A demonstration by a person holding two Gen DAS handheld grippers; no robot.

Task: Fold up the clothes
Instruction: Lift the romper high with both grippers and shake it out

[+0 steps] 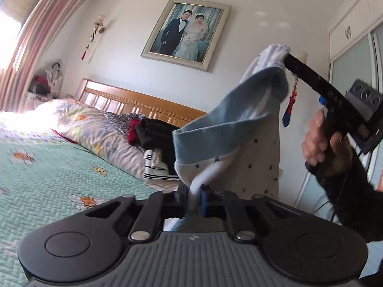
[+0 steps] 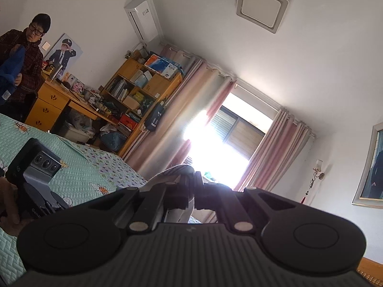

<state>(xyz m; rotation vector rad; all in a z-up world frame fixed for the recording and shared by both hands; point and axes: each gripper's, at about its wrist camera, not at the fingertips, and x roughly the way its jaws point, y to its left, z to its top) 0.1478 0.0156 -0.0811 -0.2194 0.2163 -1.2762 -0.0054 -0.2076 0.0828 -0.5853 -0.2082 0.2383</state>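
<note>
Step in hand, by judgement: lifting small garment [image 1: 229, 129] off bed [image 1: 55, 177] for spreading before fold.

Left gripper [image 1: 195, 197] pinching lower white edge, jaws nearly closed on cloth. Right gripper [image 1: 286, 53] clamping top corner, up and right of left one.

Garment hanging between both: soft knit, pale blue band, white body carrying tiny dark motifs.

Next calling for pulling corners apart, lowering flat onto quilted bedspread.
</note>
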